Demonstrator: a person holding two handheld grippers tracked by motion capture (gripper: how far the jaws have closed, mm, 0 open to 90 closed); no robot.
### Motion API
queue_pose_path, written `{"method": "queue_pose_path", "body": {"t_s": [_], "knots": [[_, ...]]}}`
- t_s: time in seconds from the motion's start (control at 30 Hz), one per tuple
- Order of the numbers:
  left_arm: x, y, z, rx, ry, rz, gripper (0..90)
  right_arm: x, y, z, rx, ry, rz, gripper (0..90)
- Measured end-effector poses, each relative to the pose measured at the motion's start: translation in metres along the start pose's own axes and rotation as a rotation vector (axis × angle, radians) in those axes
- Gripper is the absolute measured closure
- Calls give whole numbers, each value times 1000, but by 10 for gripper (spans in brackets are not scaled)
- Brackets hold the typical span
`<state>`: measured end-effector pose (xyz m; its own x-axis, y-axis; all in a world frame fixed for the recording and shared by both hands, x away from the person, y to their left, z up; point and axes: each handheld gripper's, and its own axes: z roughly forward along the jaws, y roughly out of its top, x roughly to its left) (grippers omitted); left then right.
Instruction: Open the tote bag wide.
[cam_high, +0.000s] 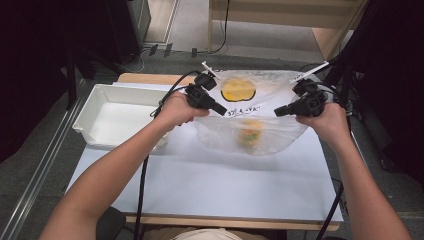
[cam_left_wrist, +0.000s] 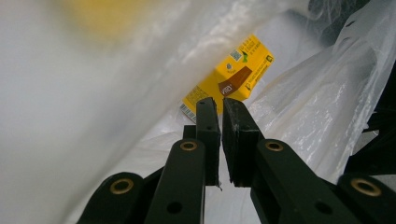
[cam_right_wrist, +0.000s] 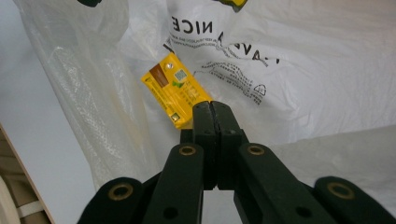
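A thin translucent plastic bag (cam_high: 280, 132) with black lettering and a yellow print hangs stretched between my two grippers above the white table. Inside it lies a small yellow carton (cam_high: 249, 133), which I see through the film in the left gripper view (cam_left_wrist: 236, 74) and the right gripper view (cam_right_wrist: 173, 86). My left gripper (cam_high: 220, 109) pinches the bag's left edge; its jaws (cam_left_wrist: 219, 106) stand almost together with only film between them. On the bag's right edge my right gripper (cam_high: 278, 112) is shut, its pads pressed flat together (cam_right_wrist: 212, 107).
An empty white tray (cam_high: 89, 111) stands at the table's left. A white sheet (cam_high: 200, 180) covers the tabletop in front of the bag. Black stands and cables crowd the far right; the floor lies beyond the table's far edge.
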<state>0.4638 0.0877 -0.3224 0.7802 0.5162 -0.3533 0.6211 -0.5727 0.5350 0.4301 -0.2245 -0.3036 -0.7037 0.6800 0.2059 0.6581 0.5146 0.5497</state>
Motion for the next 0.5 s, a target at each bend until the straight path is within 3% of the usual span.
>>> {"method": "queue_pose_path", "body": {"t_s": [0.23, 0.33, 0.5], "knots": [[4, -6, 5, 9, -5, -7, 823, -3, -18, 2, -15, 10, 24, 900], [6, -11, 8, -3, -8, 4, 841, -6, -27, 5, -28, 17, 35, 900], [12, -17, 16, 10, -1, -13, 858, -8, -36, 15, -25, 36, 47, 900]]}}
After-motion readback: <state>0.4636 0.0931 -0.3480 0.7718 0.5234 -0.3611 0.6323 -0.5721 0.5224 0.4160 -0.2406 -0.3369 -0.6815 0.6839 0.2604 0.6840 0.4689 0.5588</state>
